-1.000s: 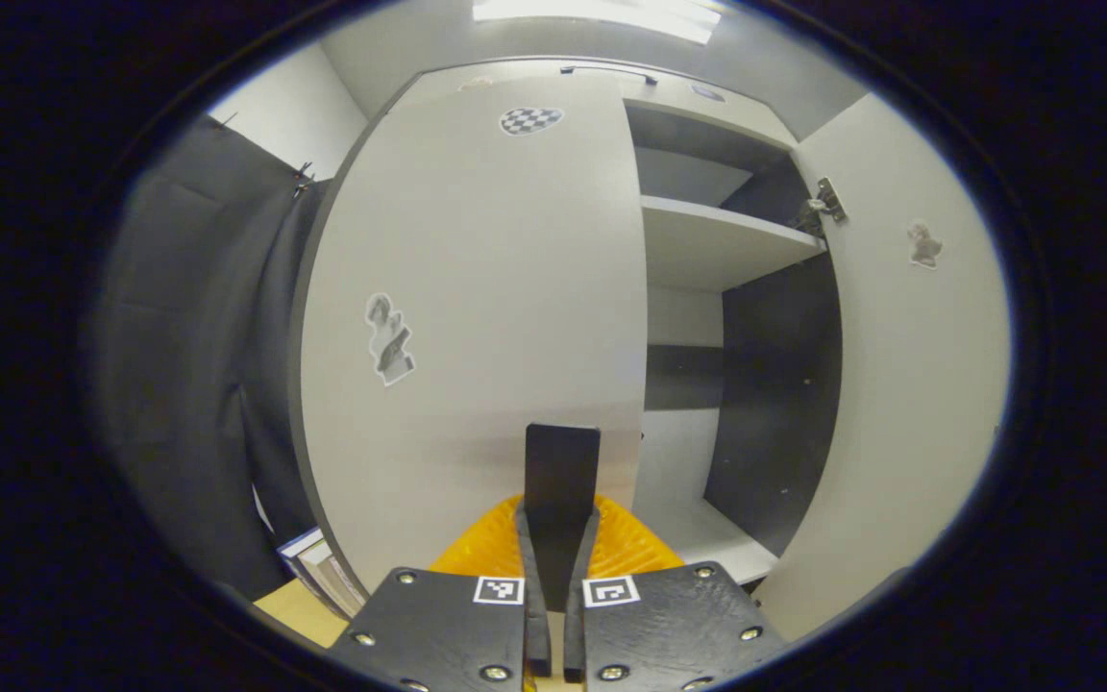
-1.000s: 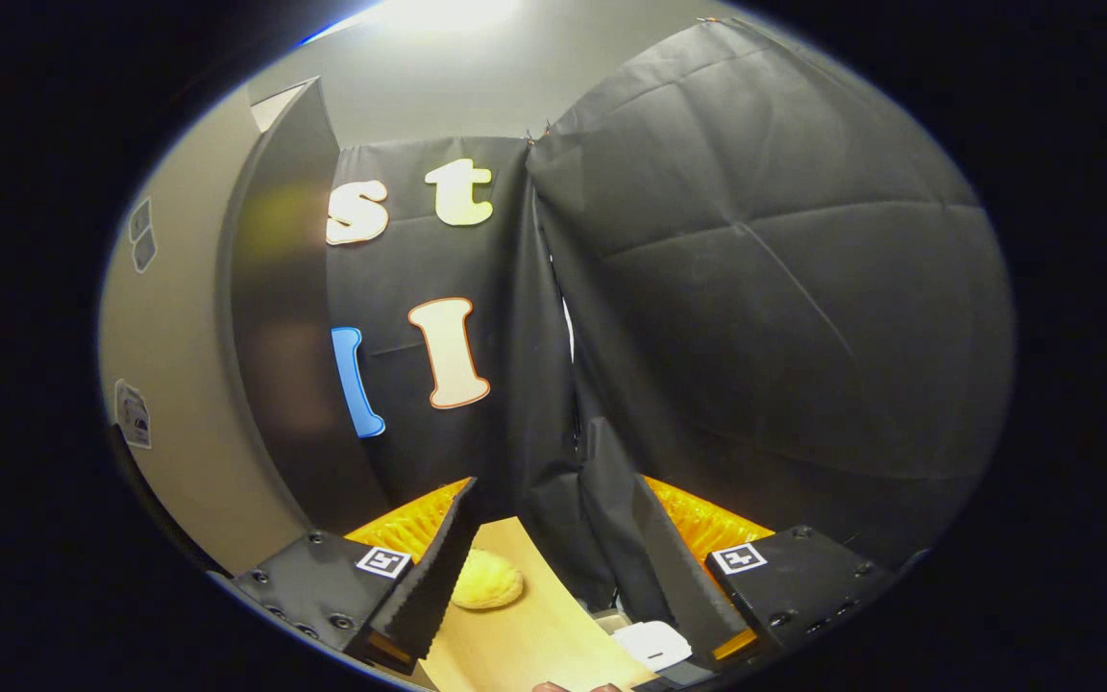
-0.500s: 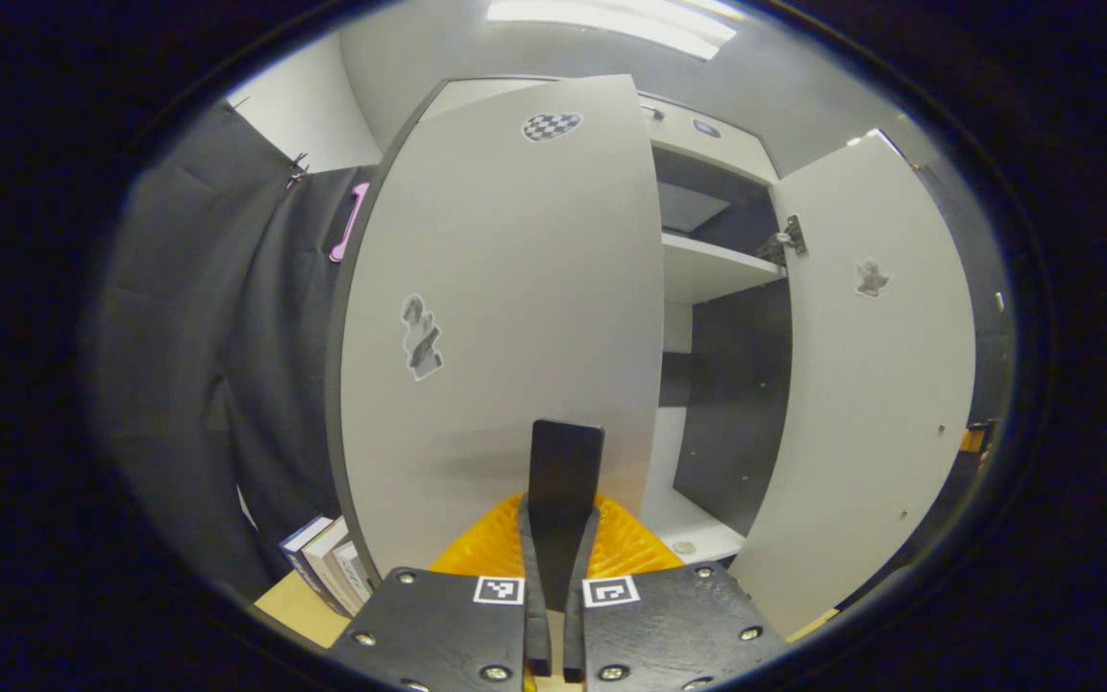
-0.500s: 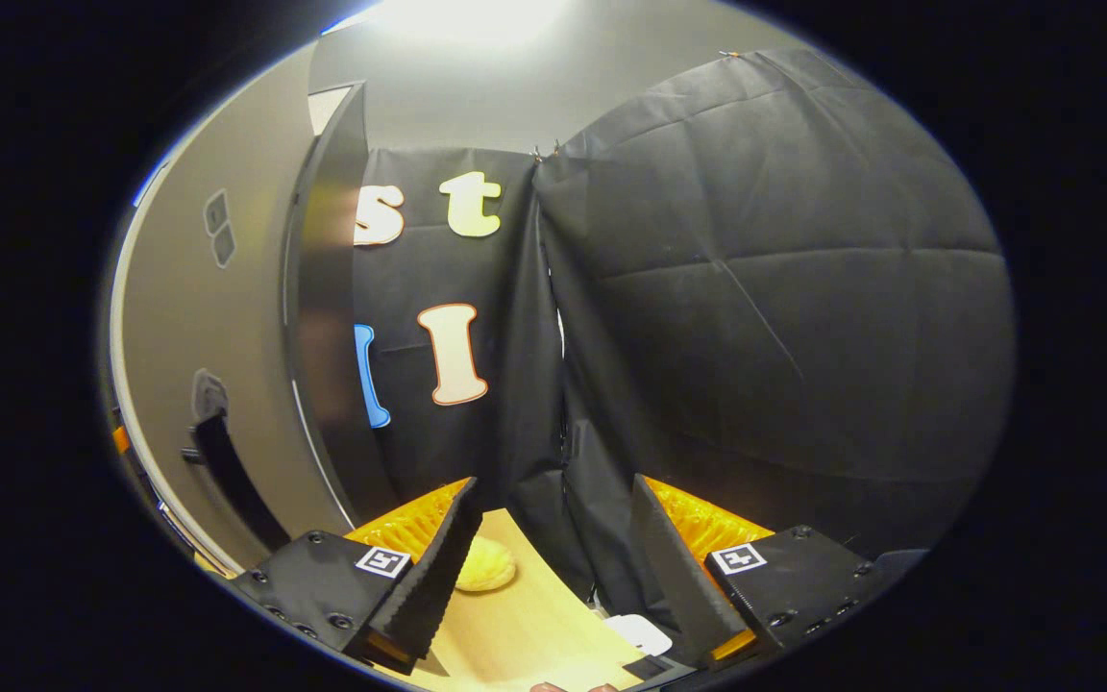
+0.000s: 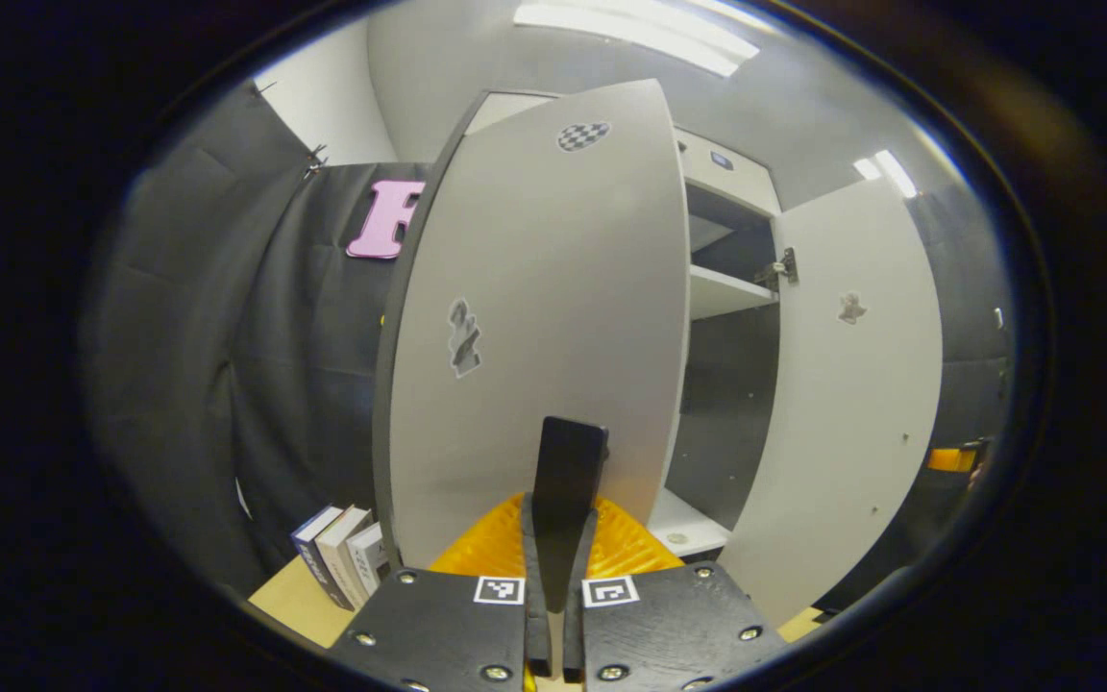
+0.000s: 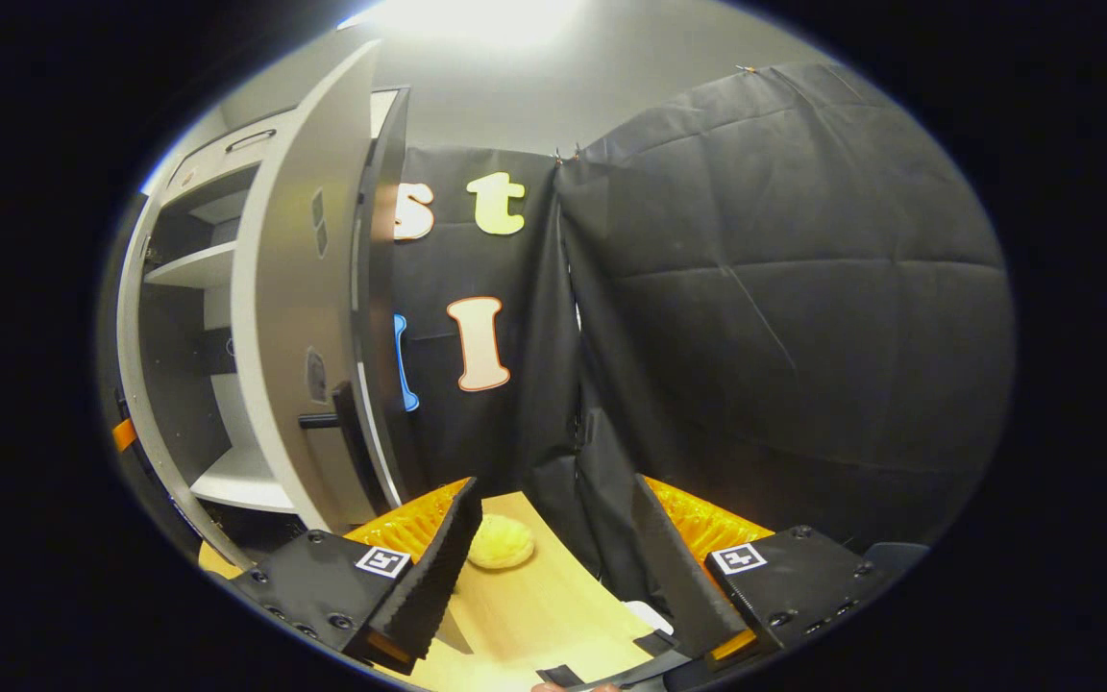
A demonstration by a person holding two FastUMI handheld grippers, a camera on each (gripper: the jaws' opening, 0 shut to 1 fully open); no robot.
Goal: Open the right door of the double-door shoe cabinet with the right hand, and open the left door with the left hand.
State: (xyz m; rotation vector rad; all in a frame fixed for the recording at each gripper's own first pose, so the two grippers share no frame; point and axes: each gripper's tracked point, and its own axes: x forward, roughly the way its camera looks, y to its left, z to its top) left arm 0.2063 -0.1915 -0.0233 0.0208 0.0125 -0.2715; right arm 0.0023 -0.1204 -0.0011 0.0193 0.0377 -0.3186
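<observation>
The light grey shoe cabinet [image 5: 722, 293] stands with both doors swung out. In the left gripper view the left door [image 5: 544, 317] is partly open, and my left gripper [image 5: 560, 514] is shut on its black handle [image 5: 571, 457]. The right door [image 5: 851, 384] stands wide open at the right. In the right gripper view that door [image 6: 294, 317] shows nearly edge-on at the left, its black handle [image 6: 337, 423] sticking out. My right gripper [image 6: 553, 567] is open with nothing between its fingers, a short way to the right of the door and apart from it.
Several books [image 5: 342, 557] stand on the wooden tabletop [image 5: 294, 601] beside the cabinet's left side. A yellow round thing [image 6: 501, 541] and a white object [image 6: 651, 615] lie on the wooden top [image 6: 534, 615] under my right gripper. Black cloth walls close in behind.
The left door has swung further open with my left gripper on its handle. The right gripper has drawn away from the right door, so the door's edge and the cabinet's inside now show.
</observation>
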